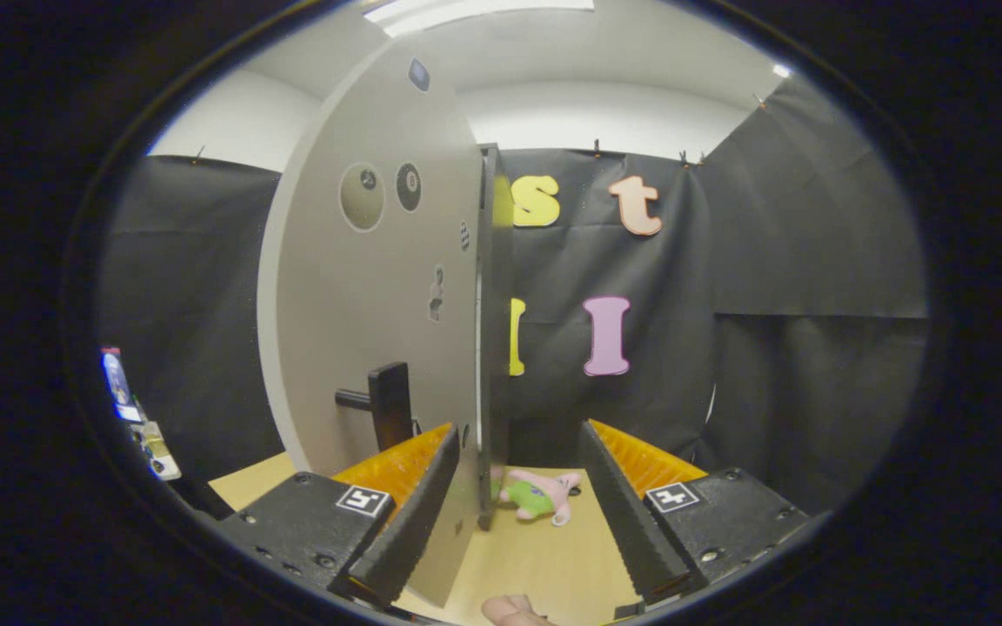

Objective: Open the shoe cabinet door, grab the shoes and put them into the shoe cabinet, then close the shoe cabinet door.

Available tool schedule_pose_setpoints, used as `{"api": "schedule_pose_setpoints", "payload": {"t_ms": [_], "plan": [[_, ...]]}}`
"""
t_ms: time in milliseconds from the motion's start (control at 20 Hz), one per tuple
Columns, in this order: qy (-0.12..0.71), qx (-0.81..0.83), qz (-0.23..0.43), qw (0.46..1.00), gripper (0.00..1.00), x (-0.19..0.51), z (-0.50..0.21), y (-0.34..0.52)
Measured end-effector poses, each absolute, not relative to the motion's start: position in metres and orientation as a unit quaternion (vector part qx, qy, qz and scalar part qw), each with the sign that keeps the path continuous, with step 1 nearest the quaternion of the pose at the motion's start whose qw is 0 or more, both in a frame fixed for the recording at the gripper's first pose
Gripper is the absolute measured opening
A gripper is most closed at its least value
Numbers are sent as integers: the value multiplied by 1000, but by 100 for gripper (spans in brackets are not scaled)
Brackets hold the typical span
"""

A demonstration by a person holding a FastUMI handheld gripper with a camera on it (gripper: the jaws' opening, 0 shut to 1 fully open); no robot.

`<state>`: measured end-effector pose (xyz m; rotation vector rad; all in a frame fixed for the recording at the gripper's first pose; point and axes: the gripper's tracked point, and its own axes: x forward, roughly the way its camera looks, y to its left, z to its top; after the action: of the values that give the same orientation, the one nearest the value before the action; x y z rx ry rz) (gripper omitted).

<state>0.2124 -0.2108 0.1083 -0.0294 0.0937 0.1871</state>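
At the bottom of the frame: the tongs (514,513) stand wide open, one finger at lower left, the other at lower right, nothing pressed between them.
Door: the shoe cabinet door (370,287) fills the left-centre of the frame — a tall pale panel swung open, seen at a slant, its free edge running down just inside the left finger.
Door edge: the lower corner of the panel comes down into the gap between the fingers, close beside the left one; whether it touches that finger cannot be told.
Handle: a dark handle (384,404) juts from the lower part of the door face, just above the left finger.
Stickers: several small round and odd-shaped stickers (408,186) sit on the upper half of the door.
Cabinet: a dark upright edge (492,330) shows right behind the door's free edge, at the centre of the frame.
Counter: the light wooden counter (544,556) spreads between and beyond the fingers.
Toy: a pink and green plush toy (540,496) lies on the counter beyond the fingers, near the foot of the dark upright.
Shoes: a pale pinkish rounded shape (514,610) peeks in at the bottom centre, below the gap — too little shows to say what it is.
Wall: black cloth hangs behind, across the centre and right.
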Motion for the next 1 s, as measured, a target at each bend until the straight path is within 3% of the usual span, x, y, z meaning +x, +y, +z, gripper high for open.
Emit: {"api": "schedule_pose_setpoints", "payload": {"t_ms": [400, 1000], "plan": [[47, 3, 102, 994, 93, 207, 102, -143], [35, 51, 52, 997, 93, 227, 95, -74]]}}
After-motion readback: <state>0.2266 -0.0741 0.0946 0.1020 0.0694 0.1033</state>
